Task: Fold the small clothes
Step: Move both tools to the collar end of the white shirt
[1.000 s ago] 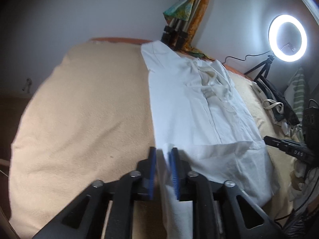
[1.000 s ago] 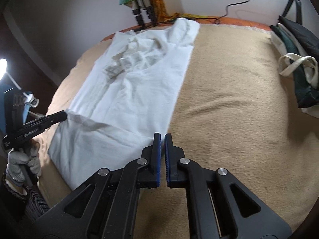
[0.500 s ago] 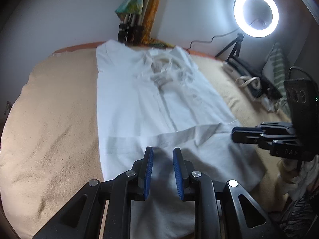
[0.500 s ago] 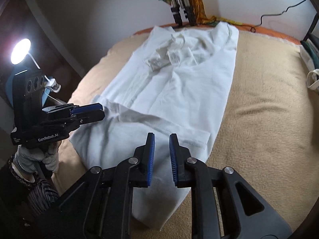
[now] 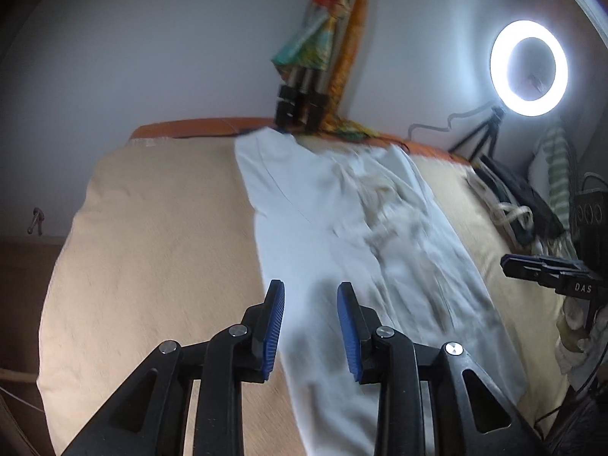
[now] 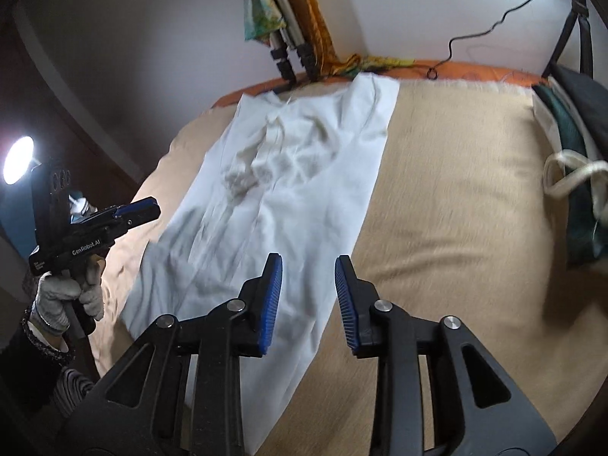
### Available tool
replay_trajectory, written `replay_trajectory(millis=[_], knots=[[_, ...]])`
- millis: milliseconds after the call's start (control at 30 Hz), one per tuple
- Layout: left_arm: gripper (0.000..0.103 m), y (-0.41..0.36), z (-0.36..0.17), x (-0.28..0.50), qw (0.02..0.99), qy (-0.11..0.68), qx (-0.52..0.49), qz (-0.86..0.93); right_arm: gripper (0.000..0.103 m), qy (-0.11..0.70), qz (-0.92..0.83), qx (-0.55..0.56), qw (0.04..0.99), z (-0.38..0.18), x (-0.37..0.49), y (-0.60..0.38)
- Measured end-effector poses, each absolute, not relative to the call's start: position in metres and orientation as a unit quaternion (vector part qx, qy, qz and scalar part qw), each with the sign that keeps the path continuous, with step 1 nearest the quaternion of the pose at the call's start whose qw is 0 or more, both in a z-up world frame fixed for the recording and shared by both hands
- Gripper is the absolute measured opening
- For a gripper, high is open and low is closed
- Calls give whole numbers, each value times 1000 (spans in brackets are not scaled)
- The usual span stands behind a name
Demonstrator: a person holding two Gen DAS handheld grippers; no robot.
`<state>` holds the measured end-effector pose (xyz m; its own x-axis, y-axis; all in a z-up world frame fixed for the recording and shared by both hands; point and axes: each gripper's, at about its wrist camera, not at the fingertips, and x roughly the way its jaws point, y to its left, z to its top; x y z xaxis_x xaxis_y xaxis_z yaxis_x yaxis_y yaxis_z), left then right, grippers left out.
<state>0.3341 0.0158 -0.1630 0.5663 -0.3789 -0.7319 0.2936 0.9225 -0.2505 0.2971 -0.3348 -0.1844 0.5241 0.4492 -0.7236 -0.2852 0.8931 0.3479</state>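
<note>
A white garment [image 5: 353, 250] lies lengthwise on the beige blanket [image 5: 152, 250], folded into a long narrow strip with its collar toward the far wall. It also shows in the right wrist view [image 6: 288, 190]. My left gripper [image 5: 311, 296] is open and empty, hovering above the near part of the strip. My right gripper [image 6: 308, 271] is open and empty above the garment's right edge. The right gripper shows at the right of the left wrist view [image 5: 547, 269]. The left gripper shows at the left of the right wrist view [image 6: 125, 212], held by a gloved hand.
A lit ring light [image 5: 529, 67] on a tripod stands at the bed's right side. Bags and dark clothes [image 6: 573, 174] lie along that edge. Folded tripod legs with colourful cloth [image 6: 292, 49] lean at the head of the bed. A cable [image 6: 494, 26] runs along the wall.
Both grippers opened wider, let go of the garment's lower part and lifted back. The folded-over hem flap seen before now lies flat, leaving a long narrow strip.
</note>
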Motion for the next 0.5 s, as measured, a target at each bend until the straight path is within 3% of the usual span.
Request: replay_trajectory(millis=[500], knots=[[29, 16, -188, 453, 897, 410, -32, -162, 26, 427, 181, 93, 881, -197, 445, -331]])
